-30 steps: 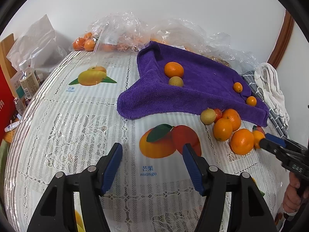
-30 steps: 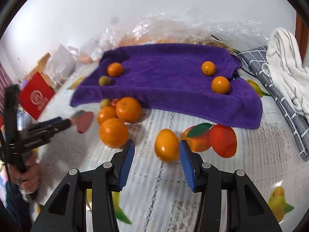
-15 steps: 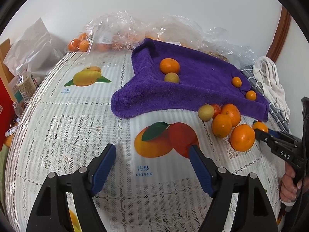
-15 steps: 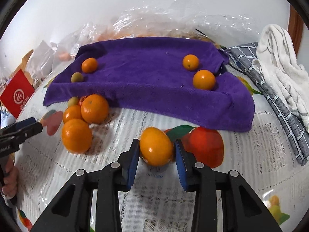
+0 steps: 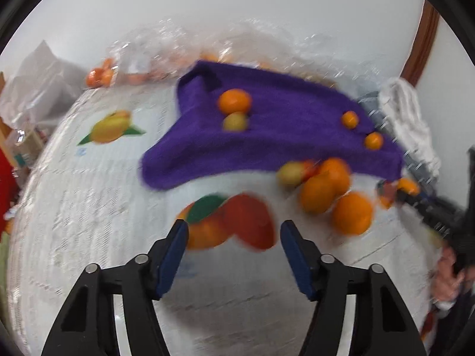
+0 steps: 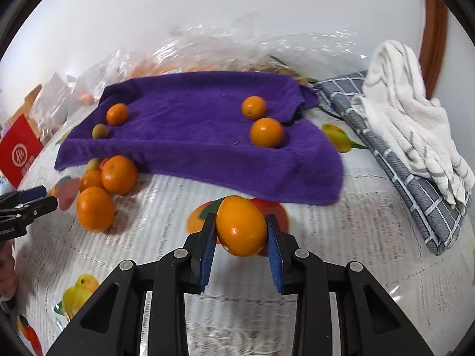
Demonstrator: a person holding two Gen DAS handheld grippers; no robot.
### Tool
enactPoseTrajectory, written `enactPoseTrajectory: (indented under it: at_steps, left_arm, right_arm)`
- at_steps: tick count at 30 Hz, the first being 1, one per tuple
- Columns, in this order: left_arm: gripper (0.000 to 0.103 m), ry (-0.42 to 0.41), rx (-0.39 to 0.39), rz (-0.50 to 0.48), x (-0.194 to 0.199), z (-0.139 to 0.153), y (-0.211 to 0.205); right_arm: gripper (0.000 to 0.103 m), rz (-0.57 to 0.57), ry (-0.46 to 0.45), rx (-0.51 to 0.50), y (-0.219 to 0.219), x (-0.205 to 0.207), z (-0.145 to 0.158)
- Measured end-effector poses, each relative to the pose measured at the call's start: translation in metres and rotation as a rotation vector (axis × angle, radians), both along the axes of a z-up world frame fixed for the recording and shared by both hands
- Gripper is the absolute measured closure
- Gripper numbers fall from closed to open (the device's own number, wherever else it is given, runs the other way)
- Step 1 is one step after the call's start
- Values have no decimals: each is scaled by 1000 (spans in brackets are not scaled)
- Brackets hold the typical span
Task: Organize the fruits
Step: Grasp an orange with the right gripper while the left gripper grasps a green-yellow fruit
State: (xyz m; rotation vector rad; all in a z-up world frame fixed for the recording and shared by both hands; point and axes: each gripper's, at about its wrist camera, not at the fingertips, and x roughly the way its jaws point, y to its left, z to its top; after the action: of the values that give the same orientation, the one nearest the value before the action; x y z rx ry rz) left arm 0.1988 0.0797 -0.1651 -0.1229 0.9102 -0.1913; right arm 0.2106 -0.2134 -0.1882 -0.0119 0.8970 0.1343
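My right gripper (image 6: 241,231) is shut on an orange fruit (image 6: 241,226) and holds it above the tablecloth, in front of the purple towel (image 6: 193,136). The towel carries two small oranges (image 6: 266,132) at its right and an orange (image 6: 117,114) with a greenish fruit (image 6: 99,131) at its left. A cluster of oranges (image 6: 118,174) lies on the cloth by the towel's left front edge. My left gripper (image 5: 233,234) is open and empty over the printed mango picture; the view is blurred. The cluster (image 5: 325,188) lies to its right. The right gripper (image 5: 415,200) shows at the far right with the fruit (image 5: 408,185).
A grey checked cloth (image 6: 415,184) and a white towel (image 6: 409,118) lie at the right. Clear plastic bags (image 6: 237,50) with fruit line the back wall. A red box (image 6: 19,151) stands at the far left. The lace tablecloth (image 6: 356,237) covers the table.
My right gripper has closed on the orange fruit and lifted it off the cloth. My left gripper has opened wider and moved forward and right, towards the fruit cluster.
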Motion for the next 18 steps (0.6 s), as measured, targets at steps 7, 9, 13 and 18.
enactPoseTrajectory:
  at_steps: [7,9,13,18]
  left_arm:
    - [66,5,-115,-41,29,5,-22]
    - [68,30,-126,-27,36,-1,-24]
    - [71,51,-209,-8,45,-8,-21]
    - [71,88,-270,-9,54,-17,-22]
  right_arm:
    - [71,0,-3,34,-7,0,-6]
    - [71,3,7,49,-10,1,-7]
    - [71,-2,20,75,-14,2,-8]
    - [71,-3,39,76,-13,5,-11]
